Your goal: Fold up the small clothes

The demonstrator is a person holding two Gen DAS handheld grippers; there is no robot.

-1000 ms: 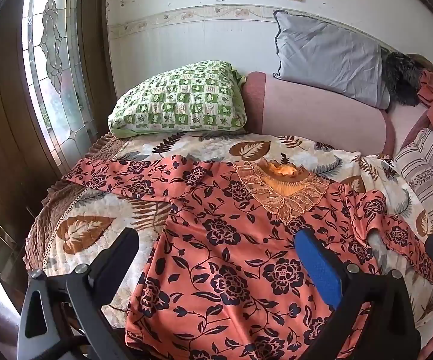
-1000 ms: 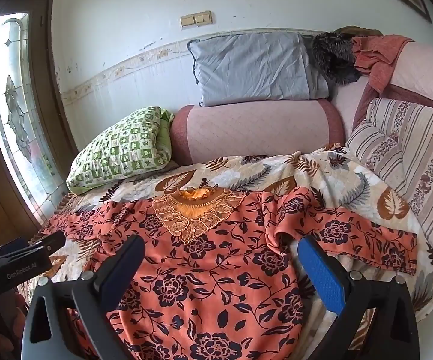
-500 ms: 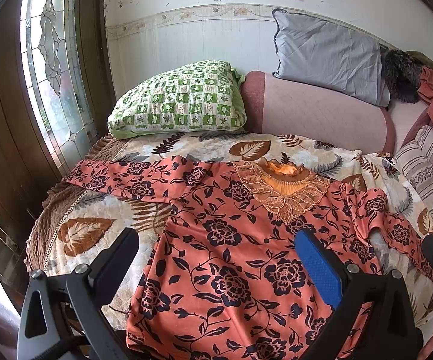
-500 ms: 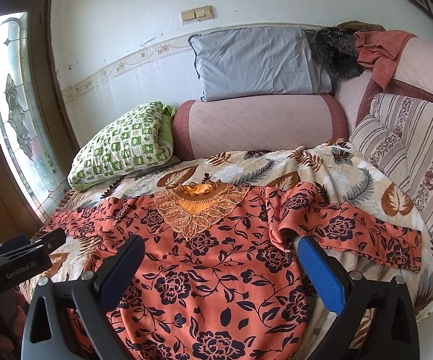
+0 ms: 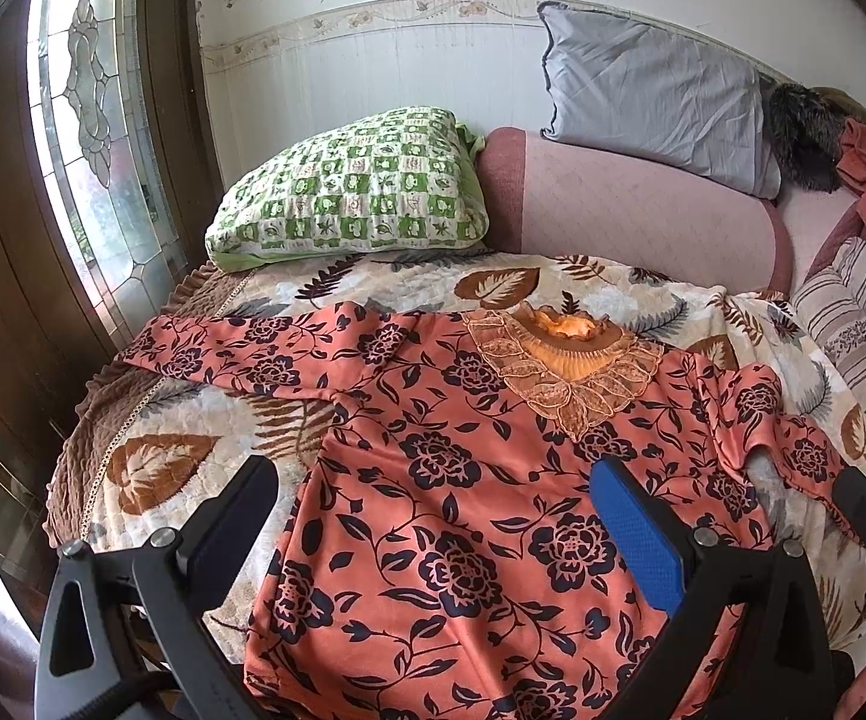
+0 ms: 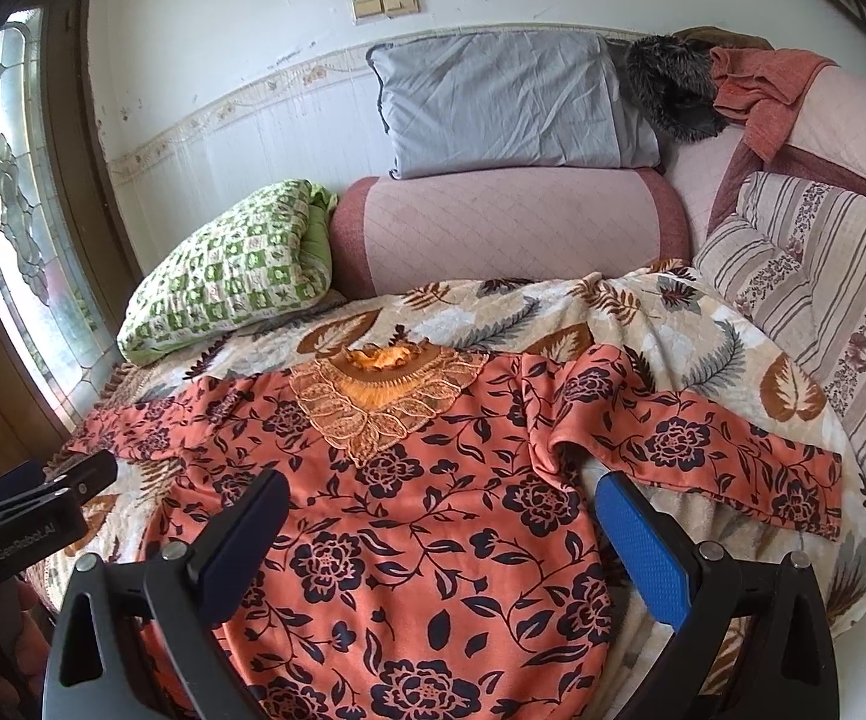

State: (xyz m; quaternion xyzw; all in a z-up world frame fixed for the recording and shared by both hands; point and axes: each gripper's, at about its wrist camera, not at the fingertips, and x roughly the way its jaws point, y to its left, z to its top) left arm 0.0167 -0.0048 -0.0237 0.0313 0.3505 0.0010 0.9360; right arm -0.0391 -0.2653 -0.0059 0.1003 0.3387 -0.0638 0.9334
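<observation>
One floral blouse [image 5: 463,510], two pillows, green [image 5: 349,186] and grey [image 5: 655,102], one bolster [image 5: 637,210], one leaf blanket [image 5: 151,462], two grippers [image 5: 433,516] [image 6: 439,516].

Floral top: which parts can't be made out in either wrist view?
- Floral top hem: left wrist view, cut off by the bottom edge and the left gripper.
- Same hem: right wrist view, behind the right gripper.
- Right sleeve underside: hidden by its own fold.

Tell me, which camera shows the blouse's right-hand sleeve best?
The right wrist view: the sleeve lies there in full, stretched out to its cuff on the blanket. In the left wrist view the same sleeve sits squeezed at the picture's edge, partly behind the other gripper.
</observation>
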